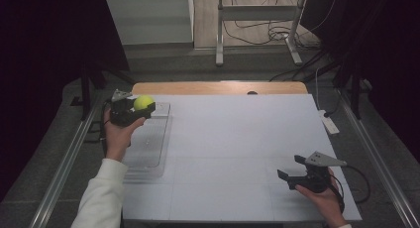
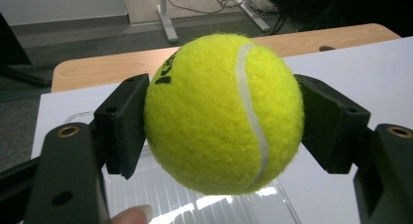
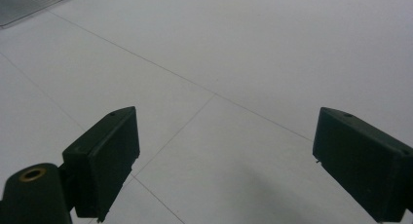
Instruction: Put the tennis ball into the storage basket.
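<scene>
A yellow tennis ball (image 1: 143, 102) is held above the far end of a clear plastic tray (image 1: 148, 148) at the table's left. My left gripper (image 1: 136, 109) is shut on it. In the left gripper view the tennis ball (image 2: 224, 112) is squeezed between both black pads, with the tray (image 2: 195, 199) below. My right gripper (image 1: 292, 167) stands open near the front right of the white table (image 1: 233, 139). In the right gripper view its jaws are wide apart over the bare table (image 3: 234, 63), and the right gripper (image 3: 226, 160) holds nothing.
A wooden strip (image 1: 218, 87) borders the table's far edge. A white power strip (image 1: 329, 122) lies off the right edge. Metal rails (image 1: 64, 163) run along both sides. A metal frame (image 1: 257, 34) with cables stands on the floor beyond.
</scene>
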Demonstrator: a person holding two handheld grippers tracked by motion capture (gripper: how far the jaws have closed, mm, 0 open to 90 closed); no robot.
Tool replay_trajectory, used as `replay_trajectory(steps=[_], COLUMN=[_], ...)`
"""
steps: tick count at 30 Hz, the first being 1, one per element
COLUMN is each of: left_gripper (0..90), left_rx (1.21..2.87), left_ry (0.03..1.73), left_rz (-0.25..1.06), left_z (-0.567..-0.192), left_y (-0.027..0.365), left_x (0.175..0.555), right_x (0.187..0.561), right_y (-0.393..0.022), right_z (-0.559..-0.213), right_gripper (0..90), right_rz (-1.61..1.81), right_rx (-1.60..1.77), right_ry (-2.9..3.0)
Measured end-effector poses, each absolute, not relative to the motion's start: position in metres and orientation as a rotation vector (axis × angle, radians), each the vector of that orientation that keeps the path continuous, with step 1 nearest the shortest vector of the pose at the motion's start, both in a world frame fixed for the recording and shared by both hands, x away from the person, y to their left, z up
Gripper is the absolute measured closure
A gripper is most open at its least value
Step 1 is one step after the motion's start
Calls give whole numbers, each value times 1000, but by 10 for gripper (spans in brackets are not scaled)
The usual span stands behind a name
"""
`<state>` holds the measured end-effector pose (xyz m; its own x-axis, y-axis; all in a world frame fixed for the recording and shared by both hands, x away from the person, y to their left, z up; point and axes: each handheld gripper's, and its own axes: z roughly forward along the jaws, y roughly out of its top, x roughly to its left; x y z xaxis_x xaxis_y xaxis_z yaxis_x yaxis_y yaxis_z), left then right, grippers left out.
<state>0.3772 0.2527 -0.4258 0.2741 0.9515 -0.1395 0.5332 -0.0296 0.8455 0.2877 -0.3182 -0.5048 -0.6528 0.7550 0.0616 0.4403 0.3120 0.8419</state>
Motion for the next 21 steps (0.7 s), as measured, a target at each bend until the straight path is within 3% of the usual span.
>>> replay_trajectory(steps=[21], left_gripper=[268], left_rx=[1717], left_ry=[1453], left_rz=[618], left_z=[-429], left_y=[266], left_x=[397], right_x=[288], right_y=[-318], right_z=[-506], right_gripper=[107], right_rz=[1266], right_rx=[1070], right_ry=[2248])
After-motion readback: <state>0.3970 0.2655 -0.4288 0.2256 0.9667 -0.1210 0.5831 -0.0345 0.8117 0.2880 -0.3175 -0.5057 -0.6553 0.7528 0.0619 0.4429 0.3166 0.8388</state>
